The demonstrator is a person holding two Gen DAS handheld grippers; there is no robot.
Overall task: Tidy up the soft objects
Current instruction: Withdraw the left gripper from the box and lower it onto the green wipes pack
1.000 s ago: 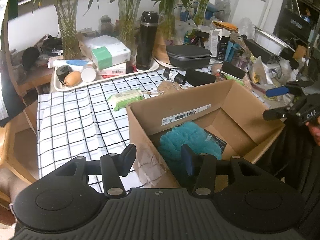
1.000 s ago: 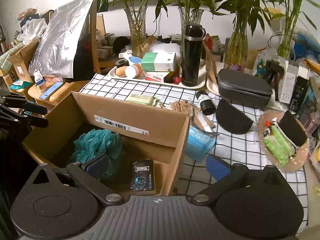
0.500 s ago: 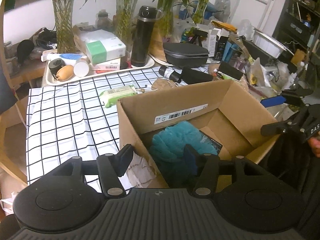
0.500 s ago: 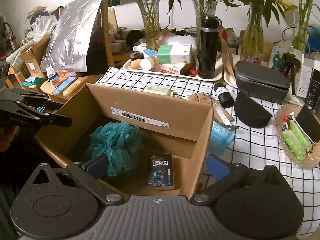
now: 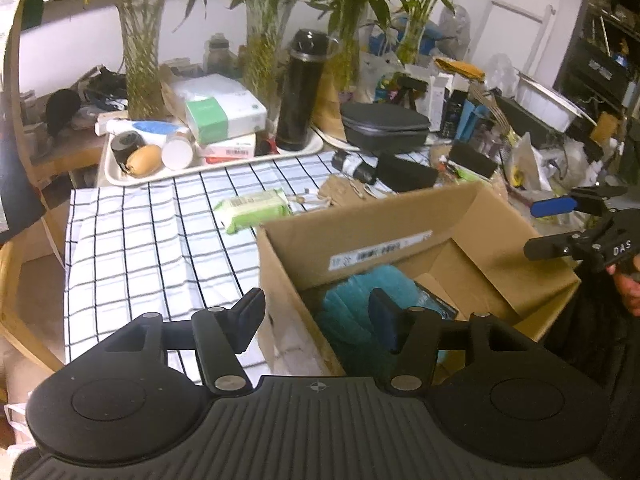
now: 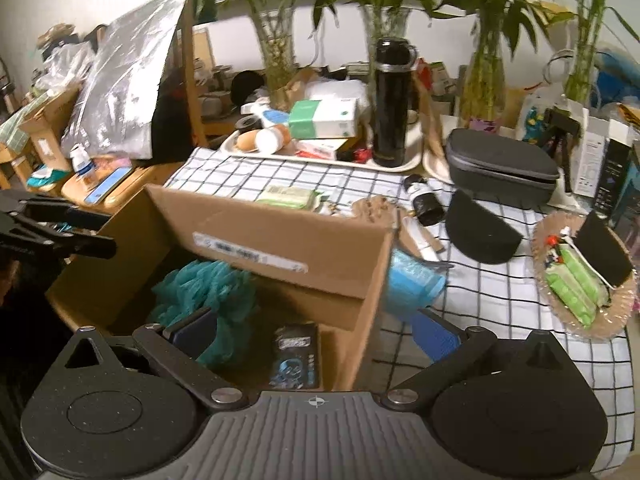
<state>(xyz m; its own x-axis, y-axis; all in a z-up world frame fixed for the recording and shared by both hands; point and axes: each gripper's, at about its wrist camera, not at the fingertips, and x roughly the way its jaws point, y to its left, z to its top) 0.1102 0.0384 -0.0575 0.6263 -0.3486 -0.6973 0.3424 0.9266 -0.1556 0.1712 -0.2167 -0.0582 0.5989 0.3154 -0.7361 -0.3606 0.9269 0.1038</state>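
Observation:
An open cardboard box [image 5: 360,224] [image 6: 272,232] stands on the checked tablecloth. Inside it lie a teal mesh bath pouf [image 5: 360,300] [image 6: 208,284] and a flat black packet [image 6: 296,356]. My left gripper [image 5: 316,308] hovers open above the box's near left corner, nothing pressed between its pads. Over the box's right side my right gripper [image 6: 314,330] stands wide open, one finger above the inside and one outside the wall. Each gripper shows in the other's view, the right [image 5: 548,226] and the left [image 6: 60,232]. A green wipes pack [image 5: 252,208] [image 6: 288,196] lies behind the box.
A light blue soft pack [image 6: 412,284] leans against the box's right wall. A woven basket [image 6: 624,300] with green packs sits at the right. Behind are a tray [image 5: 116,178] of small items, a black flask [image 5: 300,92], a grey case [image 5: 384,128] and glass vases with bamboo.
The left gripper's jaws have spread a little wider. Both views have shifted slightly over the box; the pouf and packet lie where they were.

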